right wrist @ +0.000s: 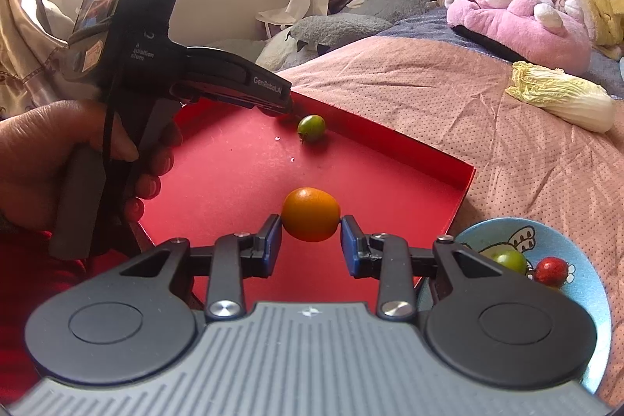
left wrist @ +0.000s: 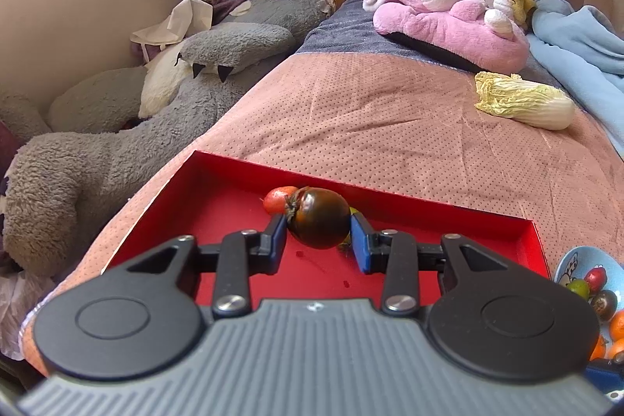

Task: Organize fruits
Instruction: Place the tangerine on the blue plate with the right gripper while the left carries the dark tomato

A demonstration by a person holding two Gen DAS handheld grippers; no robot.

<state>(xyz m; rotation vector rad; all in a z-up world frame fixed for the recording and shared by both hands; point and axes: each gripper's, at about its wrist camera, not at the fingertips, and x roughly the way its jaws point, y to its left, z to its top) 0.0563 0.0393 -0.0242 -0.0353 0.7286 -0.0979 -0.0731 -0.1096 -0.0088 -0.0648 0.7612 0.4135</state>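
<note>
While you carry a fruit in each hand above the red tray point(left wrist: 218, 182), the likeliest failure is a slip. Your left gripper point(left wrist: 319, 234) has its fingers point(left wrist: 277, 234) closed on the dark tomato point(left wrist: 319, 217), and they meet it only at the two sides of a round, smooth skin; squeeze harder and you may bruise or split it, ease off and it rolls out. Your right gripper point(right wrist: 311, 244) holds the orange fruit point(right wrist: 311, 214) the same way, pinched across its middle by the blue tips, with the tray floor beneath it.

A fruit dropped from here probably lands in the tray, but round fruit rolls. A reddish fruit point(left wrist: 277, 199) lies just behind the dark tomato, and a small green fruit point(right wrist: 311, 128) rests near the tray's far wall, so a falling piece could knock either of them. The tray sits on a soft bed cover point(left wrist: 390, 112), which gives under weight; lean a gripper on the rim and it may tilt, sending loose fruit toward one wall.

Mind the two tools as well. From the right wrist view the left tool's body reaches across the tray's far corner, close to the green fruit, so crossing paths could make them collide.

The blue bowl point(right wrist: 585, 283) beside the tray's near right corner holds more fruit, and its rim is close to your right gripper; a careless swing could clip it.
</note>
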